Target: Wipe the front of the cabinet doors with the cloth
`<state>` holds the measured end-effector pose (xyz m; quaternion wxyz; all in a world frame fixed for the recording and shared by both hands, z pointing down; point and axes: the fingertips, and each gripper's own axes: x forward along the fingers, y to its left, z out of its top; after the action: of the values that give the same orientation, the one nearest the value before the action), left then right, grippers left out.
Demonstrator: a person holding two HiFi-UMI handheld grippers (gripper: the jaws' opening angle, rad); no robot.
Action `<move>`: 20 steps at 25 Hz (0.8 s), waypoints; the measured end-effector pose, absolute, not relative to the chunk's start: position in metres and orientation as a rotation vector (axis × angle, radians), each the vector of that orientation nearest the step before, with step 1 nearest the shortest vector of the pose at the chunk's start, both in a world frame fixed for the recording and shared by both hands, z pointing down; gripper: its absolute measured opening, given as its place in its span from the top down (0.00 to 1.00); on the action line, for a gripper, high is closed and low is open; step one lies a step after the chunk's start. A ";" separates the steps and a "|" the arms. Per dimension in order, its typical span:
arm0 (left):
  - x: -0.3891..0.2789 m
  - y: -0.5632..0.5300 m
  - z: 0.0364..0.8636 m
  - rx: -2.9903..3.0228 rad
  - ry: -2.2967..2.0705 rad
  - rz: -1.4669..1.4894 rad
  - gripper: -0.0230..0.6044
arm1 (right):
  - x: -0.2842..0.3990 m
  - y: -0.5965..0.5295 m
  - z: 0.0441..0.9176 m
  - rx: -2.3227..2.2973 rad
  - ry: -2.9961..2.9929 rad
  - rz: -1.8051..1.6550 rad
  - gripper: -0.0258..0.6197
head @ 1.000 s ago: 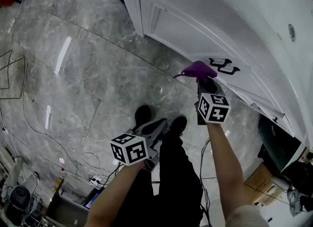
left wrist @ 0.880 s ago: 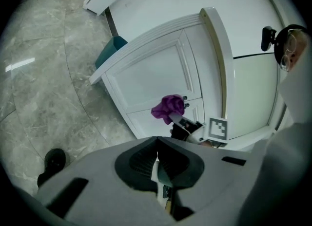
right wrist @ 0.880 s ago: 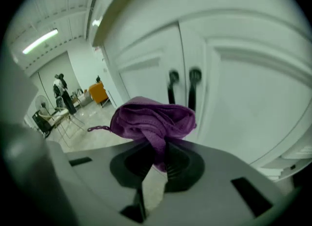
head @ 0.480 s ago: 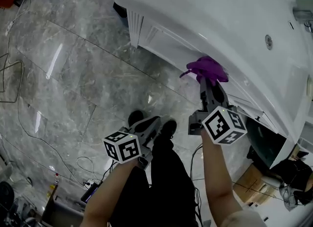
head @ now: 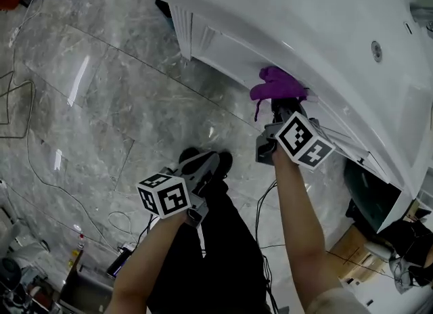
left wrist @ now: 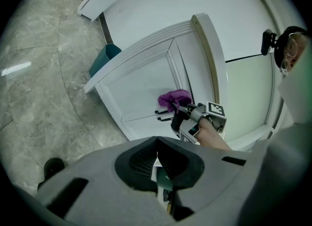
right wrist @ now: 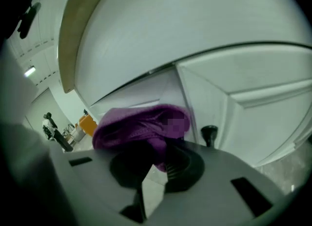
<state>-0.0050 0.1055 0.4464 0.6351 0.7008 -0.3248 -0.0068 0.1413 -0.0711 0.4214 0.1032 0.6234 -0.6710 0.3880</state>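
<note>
A purple cloth (head: 276, 84) is bunched against the white cabinet door (head: 223, 52), just under the countertop's edge. My right gripper (head: 281, 105) is shut on it from below. In the right gripper view the cloth (right wrist: 141, 125) fills the jaws, with a black door handle (right wrist: 209, 133) beside it on the door (right wrist: 243, 98). The left gripper view shows the cloth (left wrist: 174, 97), the right gripper (left wrist: 187, 113), two black handles (left wrist: 163, 115) and the panelled door (left wrist: 141, 86). My left gripper (head: 208, 162) hangs low over the floor, shut and holding nothing.
A white countertop (head: 318, 15) overhangs the doors. Grey marble floor (head: 101, 103) carries loose cables (head: 20, 103) at the left. A teal bin (left wrist: 105, 57) stands at the cabinet's far end. A dark opening (head: 369, 194) and a cardboard box (head: 352, 245) lie to the right.
My right gripper has carried the cloth up the door face, from beside the black handles to just under the counter's edge. The left gripper has stayed low.
</note>
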 end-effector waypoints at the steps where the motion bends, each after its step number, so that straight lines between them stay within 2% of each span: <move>1: -0.001 0.108 0.448 1.602 -0.751 0.001 0.93 | 0.137 -0.073 0.427 1.815 -1.990 1.170 0.90; 7: 0.023 0.117 0.447 1.614 -0.793 0.070 0.93 | 0.134 -0.058 0.487 1.796 -1.861 1.475 0.90; 20: 0.001 0.116 0.496 1.561 -0.768 0.063 0.93 | 0.151 -0.049 0.603 1.751 -1.642 1.320 0.90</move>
<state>0.0014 0.1165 0.4963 0.6444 0.6857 -0.3374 0.0276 0.1506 -0.0491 0.6033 0.1997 0.6261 -0.5874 0.4723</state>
